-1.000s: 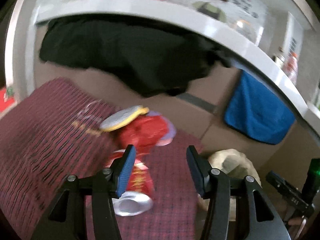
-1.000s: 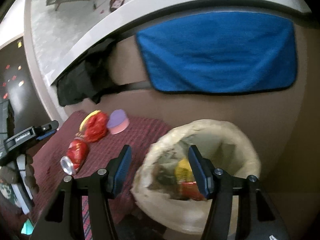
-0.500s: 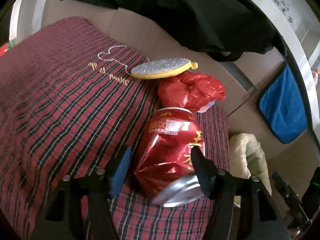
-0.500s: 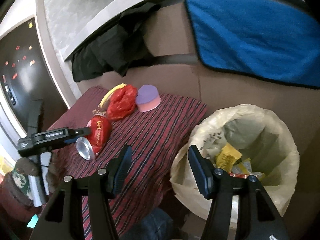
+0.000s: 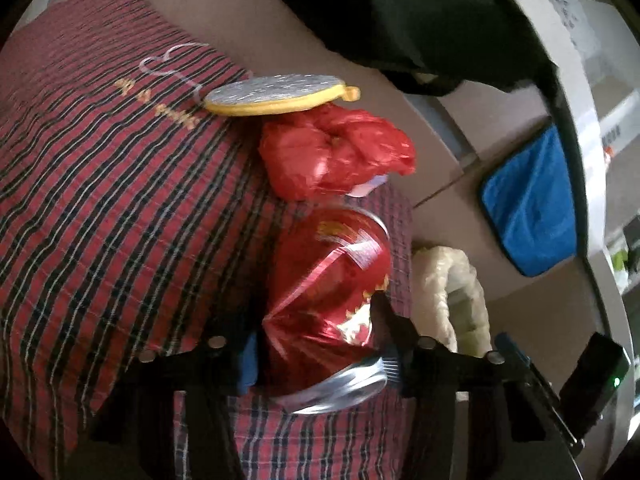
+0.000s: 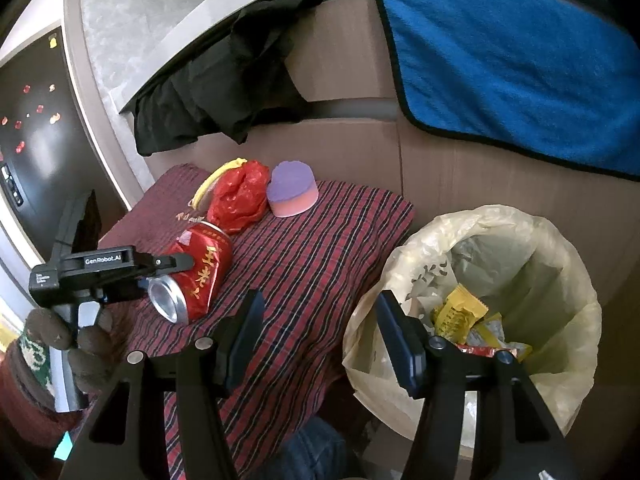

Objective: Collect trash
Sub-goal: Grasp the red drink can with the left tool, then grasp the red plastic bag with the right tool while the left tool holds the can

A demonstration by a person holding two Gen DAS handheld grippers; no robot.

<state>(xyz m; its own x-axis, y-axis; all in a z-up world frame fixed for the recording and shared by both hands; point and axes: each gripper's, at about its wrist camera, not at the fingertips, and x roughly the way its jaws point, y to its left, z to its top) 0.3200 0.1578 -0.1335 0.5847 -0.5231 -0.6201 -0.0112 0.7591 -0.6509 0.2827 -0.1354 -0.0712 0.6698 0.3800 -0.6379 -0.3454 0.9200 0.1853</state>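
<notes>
Closing at lower centre, the left gripper's jaws pinched the crushed can lying on the plaid cloth; the right gripper waited, jaws apart and empty, beside the bin.

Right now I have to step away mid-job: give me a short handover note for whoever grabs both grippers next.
Left gripper: jaws closing around the crushed red can, which lies on the plaid cloth; not lifted.
Right gripper: open, empty, hovering between the cloth and the lined trash bin.
Done: some wrappers are in the bin.
Left: bin the can, then the red plastic bag. The purple sponge and the yellow-rimmed pad beside it may not be trash; check.
</notes>
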